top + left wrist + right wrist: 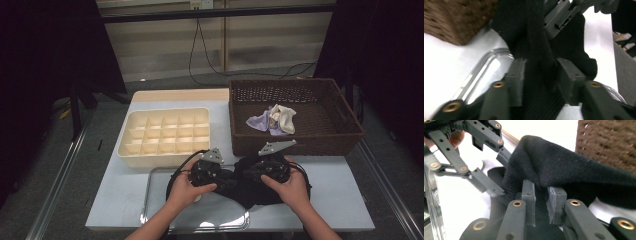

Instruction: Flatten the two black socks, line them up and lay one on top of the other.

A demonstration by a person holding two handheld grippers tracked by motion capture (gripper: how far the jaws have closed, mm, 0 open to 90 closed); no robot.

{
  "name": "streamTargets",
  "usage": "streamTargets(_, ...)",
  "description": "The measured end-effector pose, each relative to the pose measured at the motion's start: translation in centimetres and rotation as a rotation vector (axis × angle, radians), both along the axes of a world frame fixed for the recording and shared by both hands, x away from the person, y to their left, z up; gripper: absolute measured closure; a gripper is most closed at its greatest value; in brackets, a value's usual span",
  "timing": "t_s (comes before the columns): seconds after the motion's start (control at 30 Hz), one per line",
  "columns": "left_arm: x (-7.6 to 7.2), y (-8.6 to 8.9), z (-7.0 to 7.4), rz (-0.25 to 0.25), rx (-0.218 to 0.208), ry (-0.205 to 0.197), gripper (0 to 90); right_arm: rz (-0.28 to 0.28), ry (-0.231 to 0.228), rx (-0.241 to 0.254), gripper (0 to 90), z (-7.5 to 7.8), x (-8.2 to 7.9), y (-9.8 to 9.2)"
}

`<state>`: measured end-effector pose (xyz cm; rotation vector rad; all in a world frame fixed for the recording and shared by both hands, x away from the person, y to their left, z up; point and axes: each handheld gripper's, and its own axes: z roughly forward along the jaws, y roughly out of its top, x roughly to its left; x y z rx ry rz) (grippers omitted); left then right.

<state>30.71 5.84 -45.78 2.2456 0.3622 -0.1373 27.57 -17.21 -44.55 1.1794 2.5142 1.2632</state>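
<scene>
The fingers [517, 82] of the left gripper [541, 80] are pinching a fold of black cloth [531, 50] between their pads, the fabric bunching up from between them in the left gripper view. The right gripper [541, 195] is pressing its fingers [528, 195] on another fold of the same black cloth [564, 167], with only a narrow gap of fabric showing between the pads in the right gripper view.

In the high view, the left gripper [212, 175] and the right gripper [250, 176] are facing each other close together, each sitting in one of the person's hands near the front edge of the table [115, 195]. The black cloth [245, 187] is hanging and lying between them, over the metal tray [155, 205] that is resting at the front of the table. In the left gripper view, the tray's curved rim [491, 53] is gleaming just below the cloth.

Behind the tray, to the left, a cream compartment box [167, 135] is sitting with its cells open. To the right of it, a brown wicker basket [300, 140] is standing, just behind the grippers. Inside the basket, a small heap of pale cloths [274, 120], lilac and cream, is lying near the middle. Beyond the table, black cables [200, 55] are hanging down a pale wall.
</scene>
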Motion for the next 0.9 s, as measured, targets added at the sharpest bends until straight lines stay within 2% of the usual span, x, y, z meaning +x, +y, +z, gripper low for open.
streamTargets(0.07,0.0,-0.2,0.0,-0.035,0.022,0.008,73.6,0.001,0.006,-0.001,75.5,-0.2,-0.1,-0.1)
streamTargets(0.1,-0.2,-0.3,0.0,-0.032,0.037,0.014,77.4,-0.001,0.006,-0.003,73.3,-0.3,-0.1,-0.2)
streamTargets(0.13,-0.2,-0.4,-0.1,-0.026,0.03,0.017,80.5,-0.009,0.01,-0.01,70.3,-0.4,-0.2,-0.2)
streamTargets(0.2,-0.1,-0.3,0.1,-0.025,0.059,0.027,83.0,-0.012,0.011,-0.019,66.3,-0.5,-0.2,-0.4)
streamTargets(0.23,0.0,-0.1,0.1,-0.021,0.052,0.036,83.6,-0.017,0.011,-0.024,65.8,-0.5,-0.2,-0.6)
streamTargets(0.27,0.0,-0.1,0.2,-0.019,0.066,0.037,83.8,-0.014,0.014,-0.021,64.9,-0.6,-0.3,-0.7)
streamTargets(0.3,-0.1,-0.1,0.2,-0.012,0.05,0.039,84.0,-0.013,0.016,-0.022,63.8,-0.6,-0.3,-0.8)
streamTargets(0.4,-0.1,-0.1,0.3,-0.009,0.05,0.033,84.3,-0.016,0.022,-0.037,62.5,-0.9,-0.4,-0.9)
streamTargets(0.43,0.0,0.0,0.6,-0.019,0.076,0.032,84.3,-0.015,0.027,-0.039,62.0,-1.0,-0.4,-1.0)
streamTargets(0.5,-0.1,0.1,0.7,-0.011,0.064,0.027,84.3,-0.017,0.036,-0.05,58.8,-1.4,-0.4,-1.0)
streamTargets(0.6,-0.1,0.2,0.8,-0.01,0.091,0.024,84.3,-0.024,0.039,-0.055,57.3,-1.6,-0.3,-1.0)
streamTargets(0.67,-0.1,0.2,0.4,-0.017,0.092,0.03,84.2,-0.044,0.048,-0.066,54.4,-1.8,-0.2,-1.2)
streamTargets(0.73,-0.1,0.2,0.3,-0.015,0.094,0.037,84.3,-0.049,0.047,-0.061,54.5,-1.9,0.1,-1.3)
streamTargets(0.77,0.0,0.3,0.3,-0.016,0.099,0.036,84.3,-0.055,0.048,-0.077,54.4,-1.9,0.1,-1.4)
streamTargets(0.8,0.0,0.3,0.2,-0.004,0.077,0.039,84.2,-0.065,0.056,-0.076,54.4,-2.1,0.4,-1.4)
streamTargets(0.83,0.0,0.3,0.3,0.005,0.089,0.051,84.2,-0.062,0.06,-0.07,54.4,-2.3,0.5,-1.4)
streamTargets(0.9,0.0,0.4,0.3,0.006,0.093,0.049,84.1,-0.063,0.064,-0.073,54.4,-2.5,0.6,-1.4)
